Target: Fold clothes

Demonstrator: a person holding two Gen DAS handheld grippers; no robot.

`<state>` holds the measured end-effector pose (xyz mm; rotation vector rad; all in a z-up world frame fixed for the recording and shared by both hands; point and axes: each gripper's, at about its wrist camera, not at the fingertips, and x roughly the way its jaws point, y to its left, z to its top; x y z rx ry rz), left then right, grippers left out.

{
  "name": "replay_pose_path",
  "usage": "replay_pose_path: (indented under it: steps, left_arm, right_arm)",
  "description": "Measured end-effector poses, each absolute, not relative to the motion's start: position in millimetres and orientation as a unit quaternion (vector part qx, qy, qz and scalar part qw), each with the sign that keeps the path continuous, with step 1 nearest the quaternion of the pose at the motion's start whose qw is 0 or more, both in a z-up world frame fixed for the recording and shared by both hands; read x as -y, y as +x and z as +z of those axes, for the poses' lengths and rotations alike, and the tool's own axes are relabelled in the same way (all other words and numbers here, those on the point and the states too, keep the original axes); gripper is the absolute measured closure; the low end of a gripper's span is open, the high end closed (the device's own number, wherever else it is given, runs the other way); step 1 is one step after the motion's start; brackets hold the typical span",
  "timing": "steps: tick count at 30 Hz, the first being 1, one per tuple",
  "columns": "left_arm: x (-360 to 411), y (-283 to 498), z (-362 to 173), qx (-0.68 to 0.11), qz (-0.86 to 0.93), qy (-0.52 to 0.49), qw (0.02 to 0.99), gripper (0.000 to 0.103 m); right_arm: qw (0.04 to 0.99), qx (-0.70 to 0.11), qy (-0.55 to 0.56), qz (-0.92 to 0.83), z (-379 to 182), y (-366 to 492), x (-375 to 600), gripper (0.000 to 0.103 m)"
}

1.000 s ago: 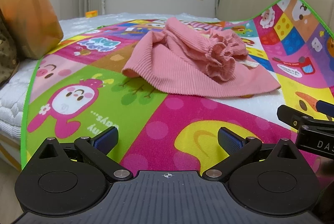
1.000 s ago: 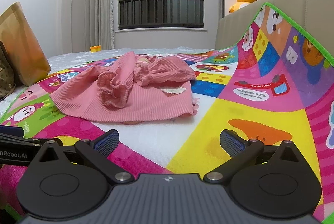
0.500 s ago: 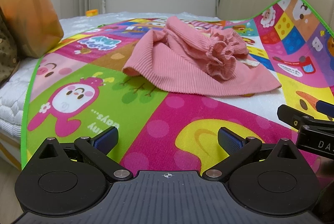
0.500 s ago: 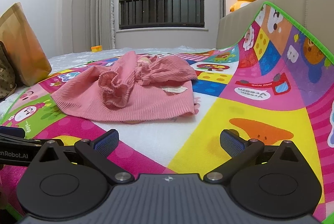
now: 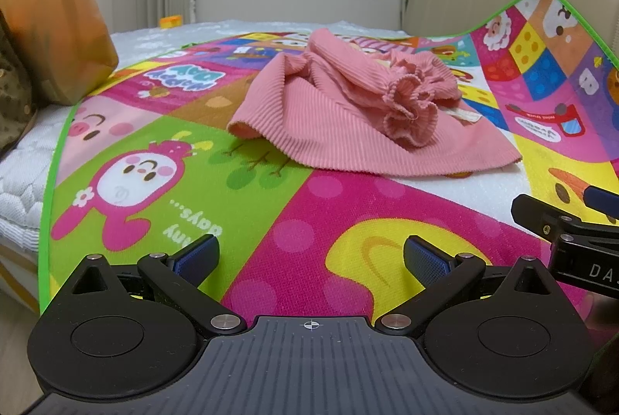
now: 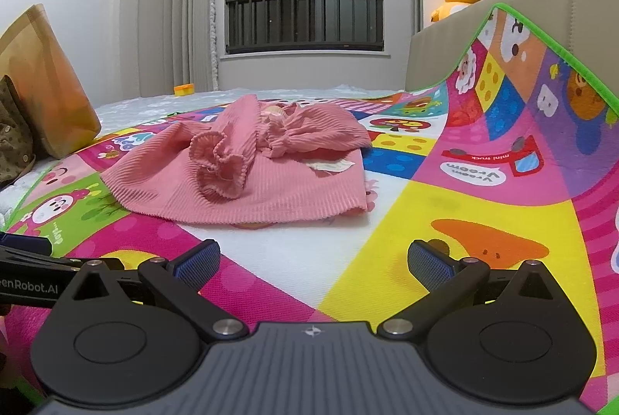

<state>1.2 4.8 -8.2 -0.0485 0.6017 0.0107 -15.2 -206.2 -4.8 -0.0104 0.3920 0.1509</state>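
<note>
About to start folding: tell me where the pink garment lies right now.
The pink garment lies crumpled on the colourful play mat, ahead of both open grippers and touching neither; in the right wrist view it sits centre-left, sleeves bunched on top.

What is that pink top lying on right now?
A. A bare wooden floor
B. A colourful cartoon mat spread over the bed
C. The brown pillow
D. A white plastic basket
B: the crumpled pink top rests on the cartoon mat, clear of both open tongs.
</note>
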Motion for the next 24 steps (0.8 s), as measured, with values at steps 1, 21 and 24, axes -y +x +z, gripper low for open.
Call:
replay_pose_path:
  steps: [1,21,24]
  left_arm:
    - [-4.7,1.2,-8.2,-0.297,0.005,-0.024,0.955,0.000]
    - [-4.0,2.4,-7.2,-0.298,0.004,-0.022,0.954,0.000]
    - [-4.1,2.8,-6.9,-0.298,0.005,-0.022,0.954,0.000]
  right_arm:
    - [0.978,-0.195,-0.005,0.075,-4.8,-15.3,206.1,0.000]
    - [0.978,-0.197,-0.004,0.075,-4.8,-14.2,207.1,0.000]
    - [0.977,-0.197,-0.003,0.075,-5.0,-13.9,207.3,0.000]
